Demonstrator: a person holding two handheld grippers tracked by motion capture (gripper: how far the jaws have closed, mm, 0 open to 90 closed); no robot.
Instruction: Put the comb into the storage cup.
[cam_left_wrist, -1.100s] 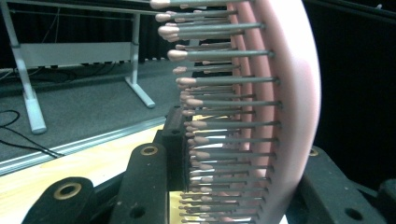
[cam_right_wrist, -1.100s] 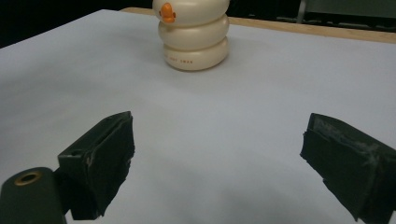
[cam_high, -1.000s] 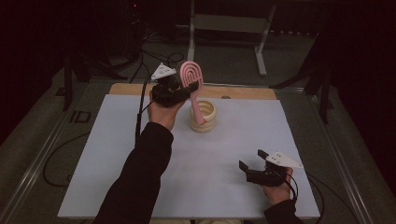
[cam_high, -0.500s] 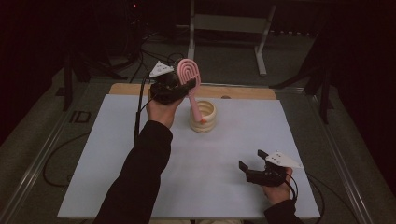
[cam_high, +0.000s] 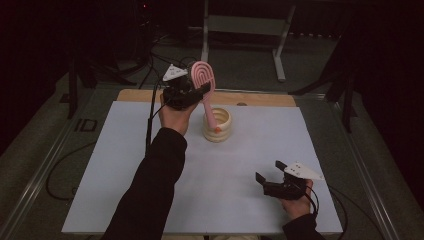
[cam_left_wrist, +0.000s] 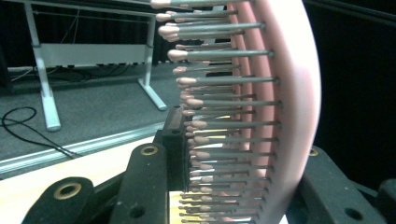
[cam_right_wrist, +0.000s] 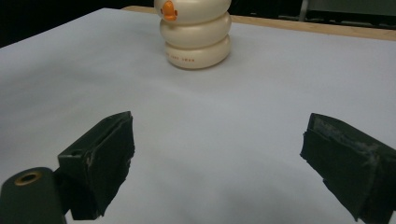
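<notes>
Hairbrush (cam_left_wrist: 261, 116) head and cream holder (cam_right_wrist: 195, 35) top, both cropped.

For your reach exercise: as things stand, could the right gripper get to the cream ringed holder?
Probably yes. The right gripper stands open, holding nothing, with bare white mat between it and the cream ringed holder.

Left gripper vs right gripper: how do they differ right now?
The left gripper is shut on the pink hairbrush; the right gripper is open, holding nothing. The left is raised beside the cream holder; the right sits low at the table's near edge. Both have black jaws.
</notes>
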